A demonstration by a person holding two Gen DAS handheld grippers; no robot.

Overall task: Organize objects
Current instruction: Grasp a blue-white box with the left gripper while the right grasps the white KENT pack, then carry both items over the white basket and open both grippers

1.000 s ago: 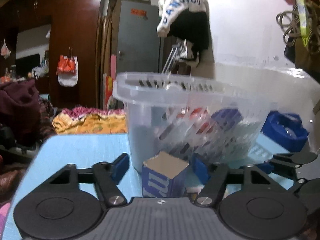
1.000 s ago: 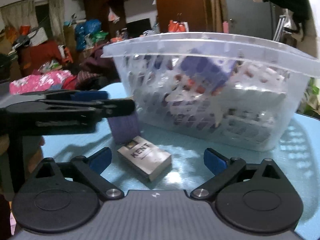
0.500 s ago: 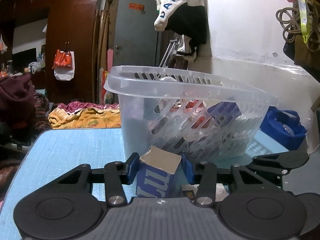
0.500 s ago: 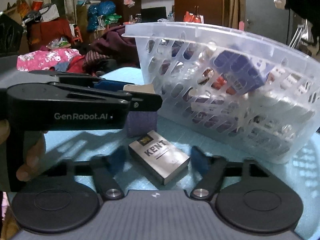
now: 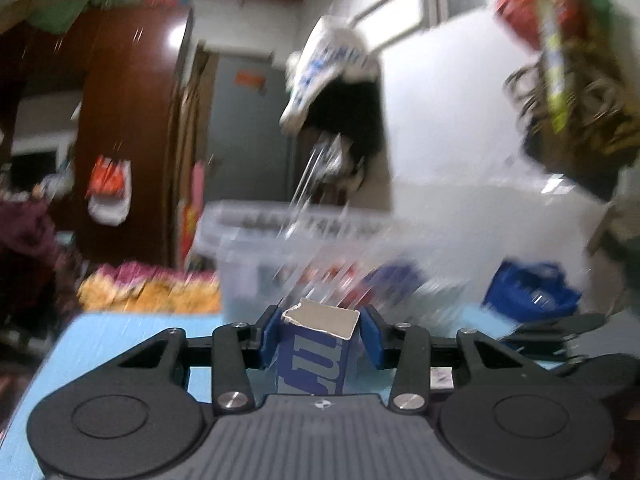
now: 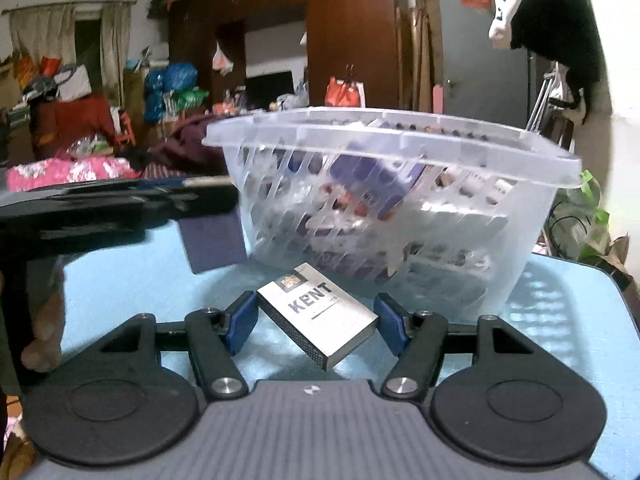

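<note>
I have the left gripper [image 5: 320, 334] partly closed and its jaws are closing at this moment, with the blue pads pressed against both sides of a small blue carton [image 5: 316, 354] whose open top is torn. In the right wrist view that same left gripper [image 6: 208, 194] comes in from the left with the carton [image 6: 212, 242] hanging below its fingers, clear of the light blue table [image 6: 120, 280] and just beside the near left corner of the clear slotted basket [image 6: 400, 200]. The left wrist picture is badly blurred, but the basket [image 5: 280, 240] sits right behind the carton there too. My right gripper [image 6: 316, 322] is about half closed and clenched on a silver Kent pack [image 6: 320, 312]: the pack lies slanted between the blue pads, one corner against the left pad and the opposite edge against the right pad. The pack is in front of the basket, near its front wall, and its near end looks raised off the table, though I cannot tell for sure how much of it is clear. The basket stands on the table and already holds several boxes, among them a blue one. A bare hand [image 6: 44, 328] grips the left gripper's handle at the left edge of the view, well to the left of the basket.
</note>
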